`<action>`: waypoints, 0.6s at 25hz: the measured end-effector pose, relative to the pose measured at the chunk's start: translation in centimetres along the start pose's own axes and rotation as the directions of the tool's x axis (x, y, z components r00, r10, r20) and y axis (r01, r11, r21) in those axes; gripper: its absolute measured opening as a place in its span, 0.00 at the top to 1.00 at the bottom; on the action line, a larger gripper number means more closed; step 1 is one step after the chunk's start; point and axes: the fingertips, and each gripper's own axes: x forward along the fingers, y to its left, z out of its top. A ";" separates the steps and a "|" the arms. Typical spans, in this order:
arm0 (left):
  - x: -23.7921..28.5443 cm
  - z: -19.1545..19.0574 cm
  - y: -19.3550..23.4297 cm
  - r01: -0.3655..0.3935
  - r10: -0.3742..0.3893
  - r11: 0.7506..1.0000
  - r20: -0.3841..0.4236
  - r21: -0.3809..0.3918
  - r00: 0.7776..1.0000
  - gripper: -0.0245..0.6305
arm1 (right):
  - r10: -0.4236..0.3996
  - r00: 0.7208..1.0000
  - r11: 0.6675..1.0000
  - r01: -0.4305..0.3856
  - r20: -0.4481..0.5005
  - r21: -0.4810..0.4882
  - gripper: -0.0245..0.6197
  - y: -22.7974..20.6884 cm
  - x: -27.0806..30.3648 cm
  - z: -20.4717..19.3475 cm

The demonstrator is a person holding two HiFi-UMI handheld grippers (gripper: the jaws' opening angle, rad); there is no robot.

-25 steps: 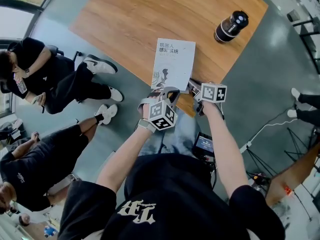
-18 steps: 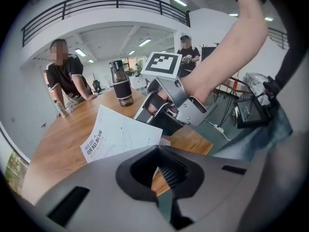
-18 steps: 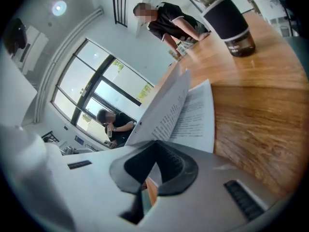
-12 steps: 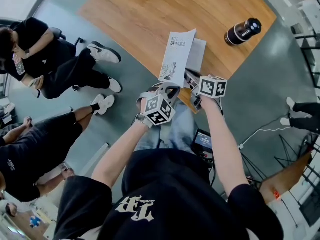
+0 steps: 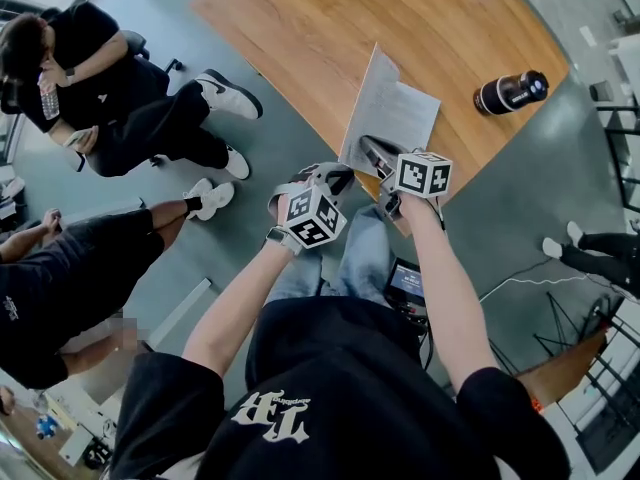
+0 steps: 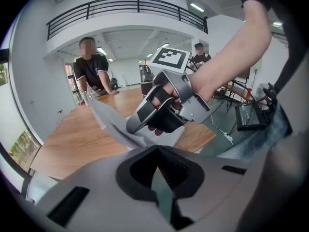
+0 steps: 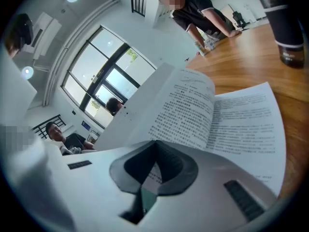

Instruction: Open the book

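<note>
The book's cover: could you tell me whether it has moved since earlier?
Yes. The cover has swung up and leftward from lying flat on the wooden table; printed pages now show.

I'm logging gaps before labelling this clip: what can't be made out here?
Title of the book: head view, the raised cover faces away.
Label of the bottle: head view, too small; right gripper view, cut by the edge.
Number of leaves pinched by the right gripper: its own body hides the pinch.
</note>
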 end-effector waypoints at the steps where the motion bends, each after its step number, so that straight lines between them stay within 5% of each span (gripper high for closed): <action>1: -0.3 -0.4 0.3 -0.006 0.006 1.000 -0.002 -0.008 1.000 0.95 | 0.011 1.000 1.000 -0.011 -0.007 -0.005 0.99 0.5 0.7 0.0; 11: -3.1 -5.0 2.9 -0.057 0.053 0.994 -0.042 -0.096 0.998 0.95 | 0.038 0.993 0.999 -0.042 -0.113 -0.027 0.99 2.1 6.7 -1.9; 15: -3.7 -5.9 3.6 -0.080 0.074 0.988 -0.047 -0.130 0.996 0.95 | -0.051 0.995 0.998 0.053 -0.084 0.021 0.99 -0.4 6.9 -1.4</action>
